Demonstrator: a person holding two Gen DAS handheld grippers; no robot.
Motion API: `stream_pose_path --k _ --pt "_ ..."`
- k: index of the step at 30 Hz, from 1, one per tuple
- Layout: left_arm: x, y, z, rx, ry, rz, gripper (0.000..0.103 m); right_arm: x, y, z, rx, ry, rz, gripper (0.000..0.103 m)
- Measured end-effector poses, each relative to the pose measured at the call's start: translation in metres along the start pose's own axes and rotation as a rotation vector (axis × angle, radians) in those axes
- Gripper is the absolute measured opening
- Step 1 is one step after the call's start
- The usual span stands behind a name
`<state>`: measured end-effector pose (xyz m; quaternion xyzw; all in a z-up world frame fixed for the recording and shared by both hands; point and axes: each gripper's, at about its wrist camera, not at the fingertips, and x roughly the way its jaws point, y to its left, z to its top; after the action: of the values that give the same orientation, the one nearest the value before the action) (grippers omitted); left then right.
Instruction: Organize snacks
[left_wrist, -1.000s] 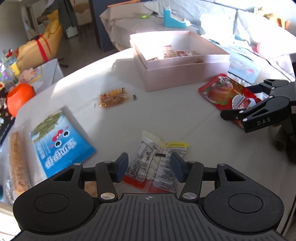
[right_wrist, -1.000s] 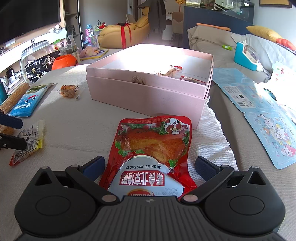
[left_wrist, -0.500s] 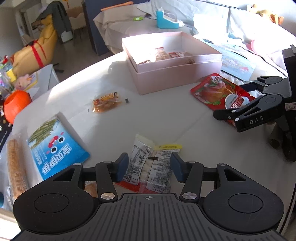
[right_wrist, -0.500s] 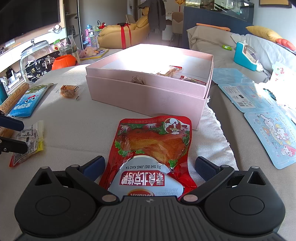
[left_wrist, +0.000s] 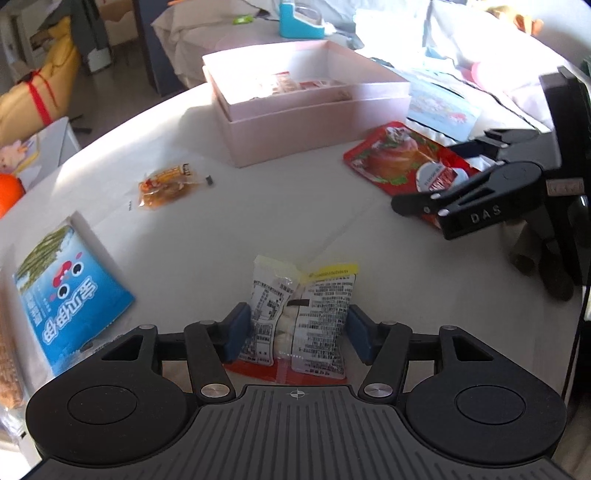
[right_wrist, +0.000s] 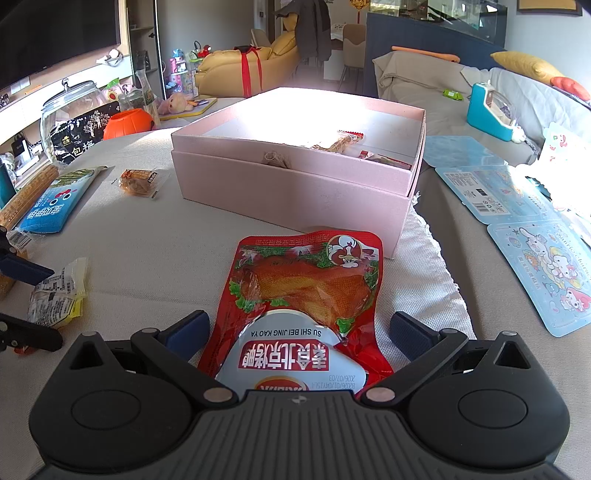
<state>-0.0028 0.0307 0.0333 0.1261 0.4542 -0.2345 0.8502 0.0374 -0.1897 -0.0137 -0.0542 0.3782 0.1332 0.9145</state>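
Both grippers' fingers stand apart, the left gripper (left_wrist: 297, 332) having just widened astride a white packet (left_wrist: 301, 317), the right gripper (right_wrist: 298, 334) astride a red pouch (right_wrist: 306, 291) before the pink box (right_wrist: 295, 188).

Your left gripper (left_wrist: 295, 334) tilts steeply down at the counter, its jaws apart and just now opening wider, the blue pads (left_wrist: 236, 332) standing off either side of what lies between them. Your right gripper (right_wrist: 297, 334) angles down too, jaws spread wide with nothing pinched. From the left view it sits far right, pointing left.
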Motion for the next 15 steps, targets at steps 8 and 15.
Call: stream_pose_path --k 8,15 --pt "0.006 0.024 -0.002 -0.318 -0.073 0.015 0.072 -0.002 0.0 0.001 0.0 0.016 0.007 0.103" --pt "0.008 0.002 -0.01 -0.297 -0.159 0.124 0.075 -0.005 0.006 0.0 0.003 0.029 -0.014 0.103"
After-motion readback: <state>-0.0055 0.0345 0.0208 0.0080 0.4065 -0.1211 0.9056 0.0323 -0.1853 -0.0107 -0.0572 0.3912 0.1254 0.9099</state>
